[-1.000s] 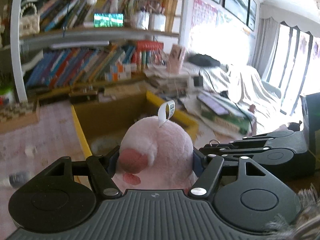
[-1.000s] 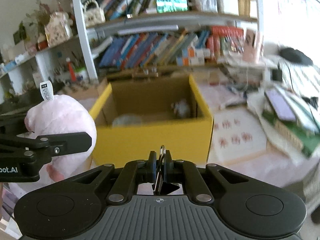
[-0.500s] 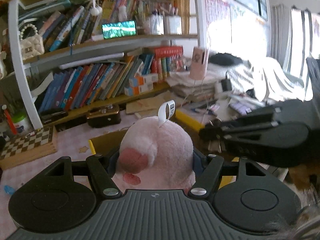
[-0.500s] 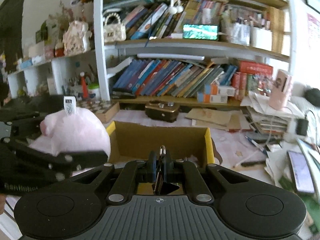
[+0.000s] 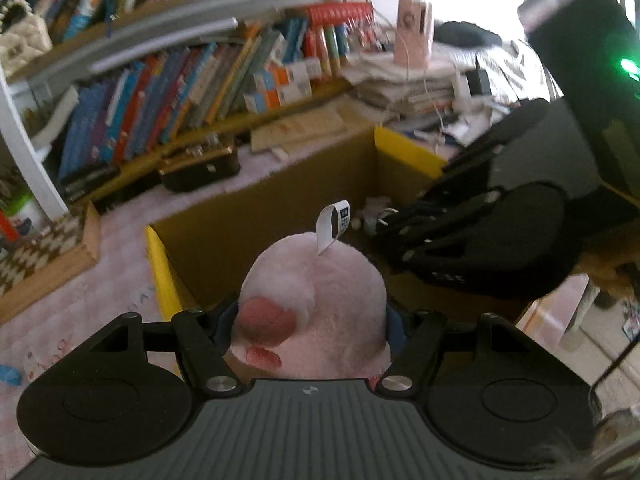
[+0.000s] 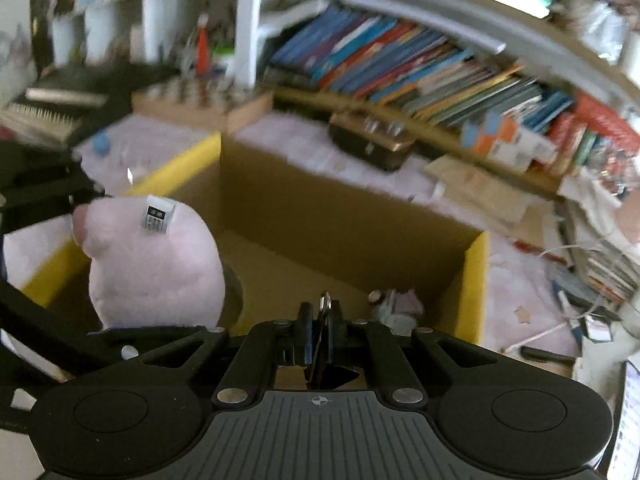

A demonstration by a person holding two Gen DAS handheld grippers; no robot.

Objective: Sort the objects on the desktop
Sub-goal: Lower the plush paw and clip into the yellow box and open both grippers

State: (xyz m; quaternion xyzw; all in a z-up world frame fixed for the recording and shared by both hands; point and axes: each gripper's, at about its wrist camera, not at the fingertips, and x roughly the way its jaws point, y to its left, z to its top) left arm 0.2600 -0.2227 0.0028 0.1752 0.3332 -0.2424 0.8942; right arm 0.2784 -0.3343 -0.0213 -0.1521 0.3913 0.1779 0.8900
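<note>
My left gripper point(image 5: 312, 316) is shut on a pink plush toy point(image 5: 316, 304) with a white tag, held over the near edge of the yellow-rimmed cardboard box point(image 5: 160, 264). The plush also shows in the right wrist view point(image 6: 152, 264), over the box's left side. My right gripper point(image 6: 318, 320) is shut on a thin metal ring with a dark clip point(image 6: 323, 312), above the open box point(image 6: 476, 276). The right gripper shows in the left wrist view point(image 5: 404, 236), over the box's right part. A small pale toy point(image 6: 396, 306) lies in the box's corner.
A bookshelf with many books point(image 5: 168, 104) stands behind the box. A dark brown case point(image 6: 372, 142) and a wooden checkered board point(image 5: 48, 248) sit on the pink cloth. Stacked papers and cables point(image 5: 416, 84) lie at the right.
Both grippers have tipped downward and moved over the box, so its inside now shows. Both holds are unchanged.
</note>
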